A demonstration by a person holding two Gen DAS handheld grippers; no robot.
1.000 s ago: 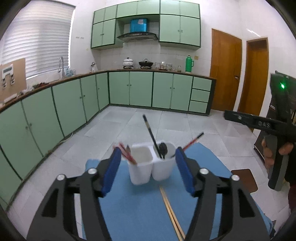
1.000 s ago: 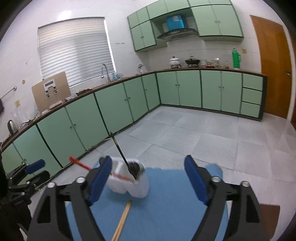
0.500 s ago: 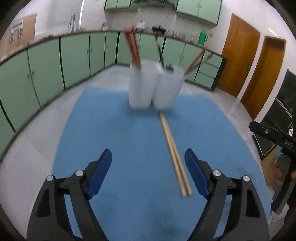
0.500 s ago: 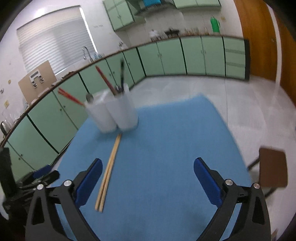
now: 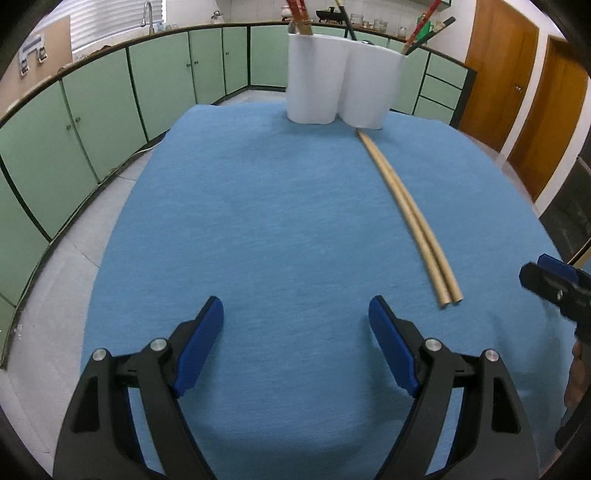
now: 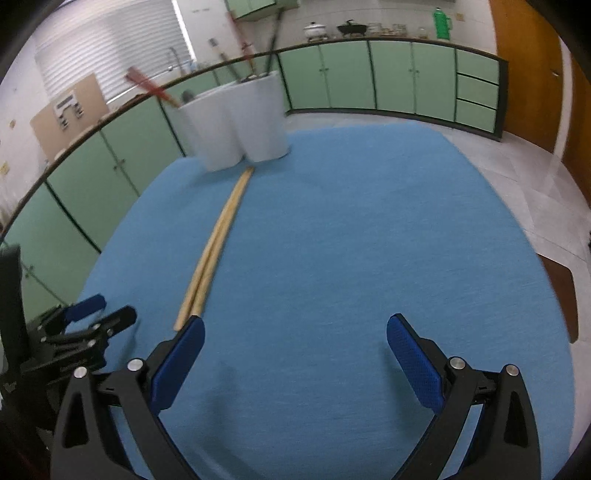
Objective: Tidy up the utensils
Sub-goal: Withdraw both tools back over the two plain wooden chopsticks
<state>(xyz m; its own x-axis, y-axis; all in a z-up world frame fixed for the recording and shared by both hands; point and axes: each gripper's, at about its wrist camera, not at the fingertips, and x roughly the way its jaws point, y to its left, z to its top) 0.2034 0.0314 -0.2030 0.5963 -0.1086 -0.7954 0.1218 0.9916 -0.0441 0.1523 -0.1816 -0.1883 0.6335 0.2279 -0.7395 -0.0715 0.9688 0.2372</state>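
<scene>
Over the near end of the blue-covered desk (image 5: 258, 221) the left gripper (image 5: 295, 321) hangs with its jaws spread wide, nothing between the blue pads and nothing touching them. The right gripper (image 6: 295, 339) hovers over the same cloth, its jaws likewise wide apart and empty; in its own view the left pad sits just beside the near ends of the chopsticks, though whether it touches them cannot be told. The pair of wooden chopsticks (image 5: 406, 210) lies flat on the cloth, the two sticks side by side and touching, running from the base of the white utensil holder (image 5: 343, 81) toward the near right of the desk. The holder stands upright at the far end, a two-lobed white container with red chopsticks (image 5: 299, 14) rising from its left compartment and dark-handled utensils (image 5: 424, 33) leaning out of the right one. From the left wrist view the right gripper's tip shows at the right edge, near the chopsticks' near ends. Green kitchen cabinets (image 5: 155, 85) line the walls behind, and wooden doors (image 5: 517, 81) stand at the right.
</scene>
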